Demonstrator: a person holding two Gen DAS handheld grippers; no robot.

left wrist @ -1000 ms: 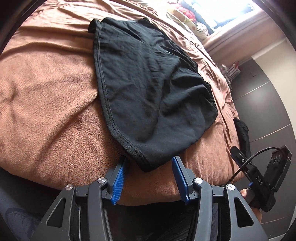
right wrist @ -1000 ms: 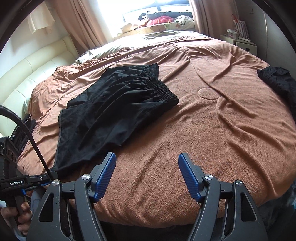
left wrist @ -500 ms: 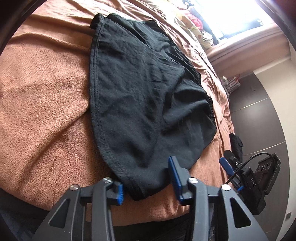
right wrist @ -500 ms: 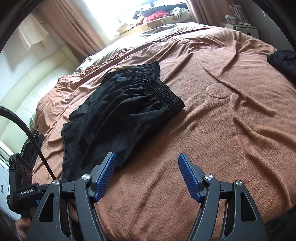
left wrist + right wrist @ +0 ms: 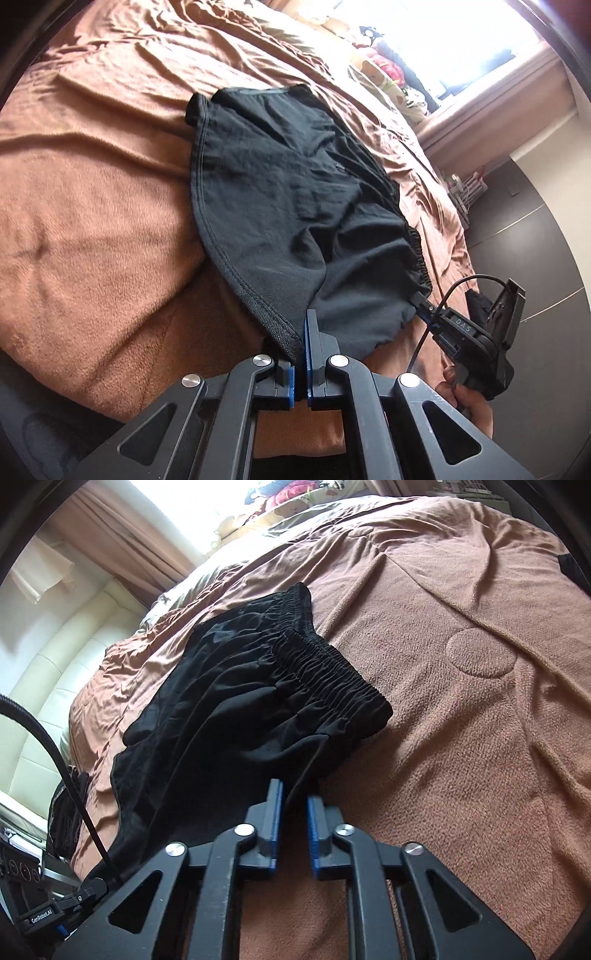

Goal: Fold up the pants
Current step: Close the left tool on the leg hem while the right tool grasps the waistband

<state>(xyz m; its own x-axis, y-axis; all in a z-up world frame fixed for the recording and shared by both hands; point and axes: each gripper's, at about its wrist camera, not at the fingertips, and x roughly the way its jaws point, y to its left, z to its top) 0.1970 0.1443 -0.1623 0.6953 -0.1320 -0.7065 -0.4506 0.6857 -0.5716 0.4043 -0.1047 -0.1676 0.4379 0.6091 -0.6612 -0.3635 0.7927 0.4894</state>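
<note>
Half a second ago both my grippers stood wide apart over the bed. Now my left gripper (image 5: pixel 300 343) has clenched on the stitched hem corner of the black lightweight shorts-style pants (image 5: pixel 295 206), the blue ribbed pads pressed nearly flat together with the hem running in between them. My right gripper (image 5: pixel 294 805) has drawn in around the near side edge below the gathered elastic waistband (image 5: pixel 325 668). Its pads still show a narrow gap, with a ridge of black cloth standing in it — I judge the cloth held, though the pinch looks shallower than on the left.

The pants lie on the brown fleece blanket (image 5: pixel 92 229) covering the bed, near its front edge, waistband to my right and hems to my left. The cloth near each grip is raised off the blanket into a slight tent.

Meaning for the task: the grasp stage is done on the left and all but done on the right. In my judgement the fold itself has not begun — the garment's far side is flat and undisturbed.

Legible writing: the right-hand device (image 5: pixel 476 332), seen from the left wrist camera, carries the letters "DAS". The left-hand device (image 5: pixel 44 919), seen from the right wrist camera, reads "GenRobot.AI". No label on the pants can be read; a small tab near mid-garment is too small to tell.
</note>
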